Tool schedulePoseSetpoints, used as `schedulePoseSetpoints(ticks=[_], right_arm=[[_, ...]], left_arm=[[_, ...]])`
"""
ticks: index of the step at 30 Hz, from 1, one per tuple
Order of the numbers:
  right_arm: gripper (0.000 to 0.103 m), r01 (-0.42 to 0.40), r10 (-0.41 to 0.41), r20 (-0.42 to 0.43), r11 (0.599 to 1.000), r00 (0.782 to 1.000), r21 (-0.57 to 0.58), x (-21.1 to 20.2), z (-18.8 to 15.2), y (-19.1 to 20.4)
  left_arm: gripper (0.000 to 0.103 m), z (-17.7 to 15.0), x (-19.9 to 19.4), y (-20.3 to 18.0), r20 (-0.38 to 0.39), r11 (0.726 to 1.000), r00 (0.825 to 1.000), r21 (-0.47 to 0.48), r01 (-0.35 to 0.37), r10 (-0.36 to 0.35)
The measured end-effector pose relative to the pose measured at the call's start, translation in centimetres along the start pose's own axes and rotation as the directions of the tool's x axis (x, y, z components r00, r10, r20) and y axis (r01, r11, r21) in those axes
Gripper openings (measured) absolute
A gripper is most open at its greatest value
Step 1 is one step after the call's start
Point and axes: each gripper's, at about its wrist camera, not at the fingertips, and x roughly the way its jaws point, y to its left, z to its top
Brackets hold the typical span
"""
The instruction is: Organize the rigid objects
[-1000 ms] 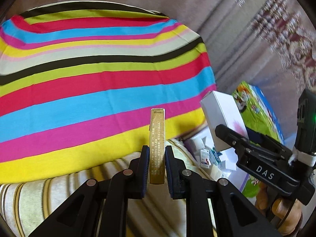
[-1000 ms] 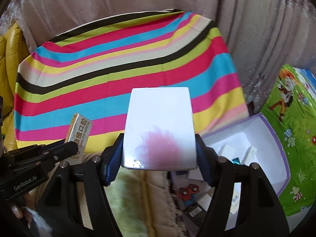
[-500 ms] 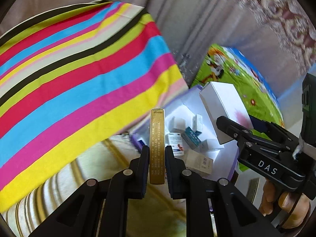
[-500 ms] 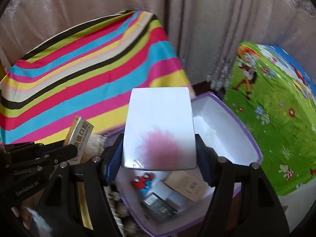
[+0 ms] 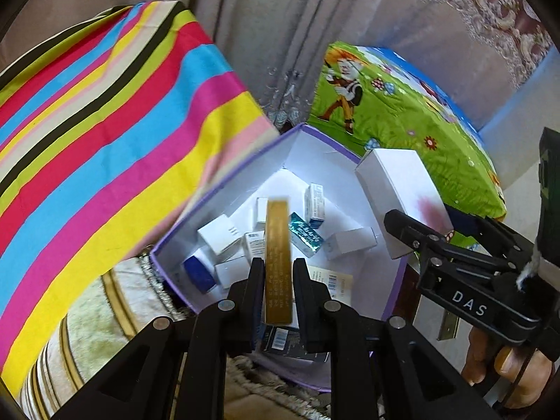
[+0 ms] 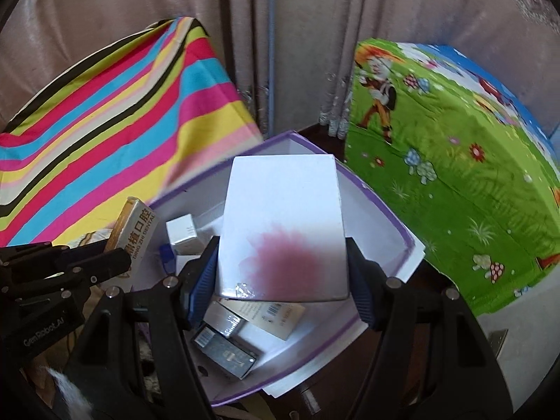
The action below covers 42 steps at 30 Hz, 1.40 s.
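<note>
A slim gold carton [image 5: 278, 238] stands upright between the pads of my left gripper [image 5: 278, 266], which is shut on it. It hangs over the near part of an open white storage box with a purple rim [image 5: 224, 189]. Several small cartons lie loose inside, among them a teal one [image 5: 305, 234]. My right gripper [image 6: 280, 245] is shut on a white carton with a pink stain [image 6: 283, 224], held over the same storage box [image 6: 381, 210]. In the right wrist view the gold carton [image 6: 140, 224] and the left gripper [image 6: 105, 262] show at the left.
A striped cloth [image 5: 105, 140] covers the surface to the left of the storage box. A green cartoon-print cover [image 5: 402, 115] lies to its right. Curtains [image 5: 280, 17] hang behind. A cream fringed blanket [image 5: 105, 315] lies below left. A hand [image 5: 507, 367] holds the right gripper.
Both grippers have swung to the right, from over the striped cloth to above the open storage box. Each still holds its carton.
</note>
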Motion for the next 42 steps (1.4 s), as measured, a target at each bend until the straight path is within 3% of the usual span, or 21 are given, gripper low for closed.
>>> schedulePoseSetpoints(ticks=[7,10,11,19,21,25,29,37,42], right_arm=[[0.072,-0.002,0.002,-0.013,1.000,1.000,0.019,0.4,-0.6,-1.2],[0.074,0.000,0.000,-0.009,1.000,1.000,0.018,0.1,-0.8,-1.4],[0.074,0.002,-0.002,-0.007,1.000,1.000,0.018,0.0,-0.9,-1.5],[0.075,0.001,-0.001,0.005,1.000,1.000,0.017,-1.4,-2.4,-1.2],[0.075,-0.002,0.002,0.008,1.000,1.000,0.022,-1.5,-2.5,-1.4],[0.075,-0.003,0.002,0.010,1.000,1.000,0.030,-1.6,-2.4,-1.6],[0.075,-0.004,0.004,0.015,1.000,1.000,0.027,-1.7,-2.4,-1.6],[0.075,0.001,-0.001,0.018,1.000,1.000,0.026,-1.8,-2.4,-1.6],[0.075,-0.001,0.001,0.013,1.000,1.000,0.023,-1.6,-2.4,-1.7]], left_arm=[[0.037,-0.5,0.3,-0.1,-0.007,1.000,1.000,-0.008,0.001,-0.001],[0.052,-1.0,-0.2,0.1,0.004,1.000,1.000,-0.022,-0.004,0.004],[0.059,-1.2,-0.3,0.0,0.008,1.000,1.000,-0.022,-0.014,0.014],[0.088,-2.4,-1.9,-1.7,0.074,0.991,0.991,0.055,-0.119,0.115],[0.088,-2.6,-2.0,-2.1,0.077,0.989,0.990,0.075,-0.124,0.118],[0.088,-2.6,-2.0,-1.9,0.062,0.996,0.996,0.063,-0.064,0.061],[0.092,-2.7,-2.3,-2.0,0.071,0.996,0.996,0.061,-0.066,0.062],[0.092,-2.7,-1.8,-1.8,0.027,0.999,1.000,0.037,-0.004,0.003],[0.092,-2.8,-1.5,-1.7,0.013,0.999,1.000,0.029,-0.017,0.017]])
